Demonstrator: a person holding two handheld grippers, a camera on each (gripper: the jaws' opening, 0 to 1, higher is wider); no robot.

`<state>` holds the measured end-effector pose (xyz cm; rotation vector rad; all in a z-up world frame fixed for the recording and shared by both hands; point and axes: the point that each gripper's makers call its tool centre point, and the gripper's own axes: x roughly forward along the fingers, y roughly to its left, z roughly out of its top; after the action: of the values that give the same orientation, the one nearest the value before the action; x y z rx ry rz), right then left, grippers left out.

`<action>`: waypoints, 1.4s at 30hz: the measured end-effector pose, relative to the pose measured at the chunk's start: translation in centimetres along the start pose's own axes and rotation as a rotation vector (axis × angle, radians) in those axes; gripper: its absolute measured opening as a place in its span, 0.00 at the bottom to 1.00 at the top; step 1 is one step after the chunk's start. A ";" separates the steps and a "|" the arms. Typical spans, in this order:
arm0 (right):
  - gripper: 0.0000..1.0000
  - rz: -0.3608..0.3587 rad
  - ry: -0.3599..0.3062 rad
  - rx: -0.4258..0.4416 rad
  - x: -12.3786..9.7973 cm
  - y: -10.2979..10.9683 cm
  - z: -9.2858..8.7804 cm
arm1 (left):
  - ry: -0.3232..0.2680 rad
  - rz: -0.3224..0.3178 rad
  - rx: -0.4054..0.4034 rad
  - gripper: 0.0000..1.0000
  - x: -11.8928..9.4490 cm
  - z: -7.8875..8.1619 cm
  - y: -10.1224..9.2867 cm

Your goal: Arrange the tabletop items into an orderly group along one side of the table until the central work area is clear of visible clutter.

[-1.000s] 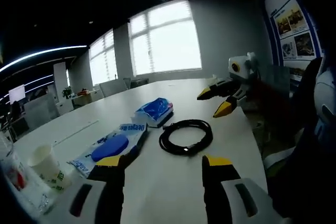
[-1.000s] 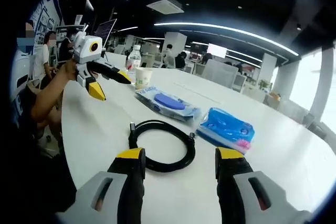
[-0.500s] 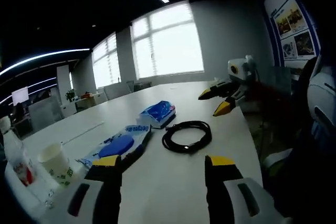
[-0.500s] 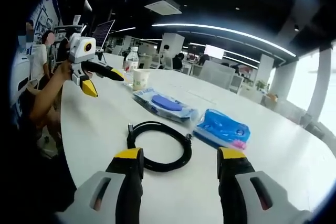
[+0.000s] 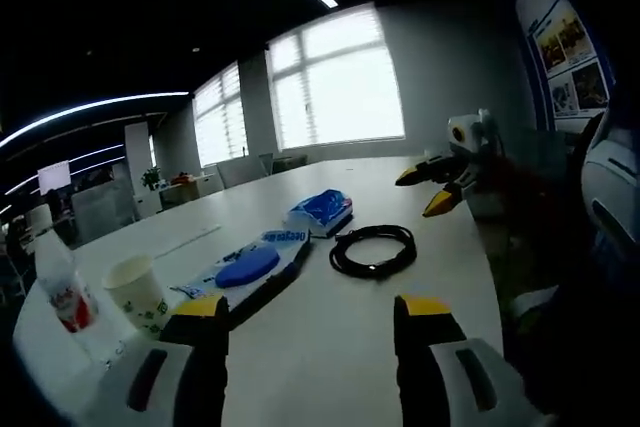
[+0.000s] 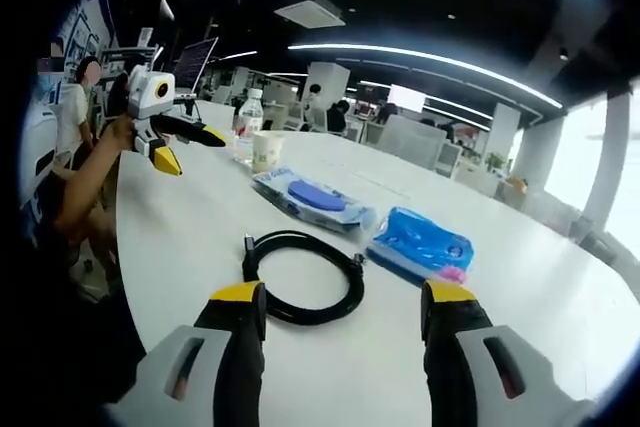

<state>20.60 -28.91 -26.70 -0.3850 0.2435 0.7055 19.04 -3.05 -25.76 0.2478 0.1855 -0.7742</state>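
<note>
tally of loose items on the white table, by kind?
Coiled black cable: 1
Wet-wipes pack with blue lid: 1
Blue tissue pack: 1
Paper cup: 1
Plastic bottle: 1
Total: 5

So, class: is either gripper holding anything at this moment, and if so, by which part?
Nothing is held. The left gripper and right gripper both stand open above the table, apart from the black cable.
</note>
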 end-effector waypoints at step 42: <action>0.85 -0.056 0.098 0.080 -2.2 -2.0 -3.6 | 0.028 0.269 -0.101 0.96 -10.2 -3.9 6.0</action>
<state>19.99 -33.16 -28.69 -0.3495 0.3517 0.6211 15.85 8.94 -25.97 0.1829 0.2126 -0.4930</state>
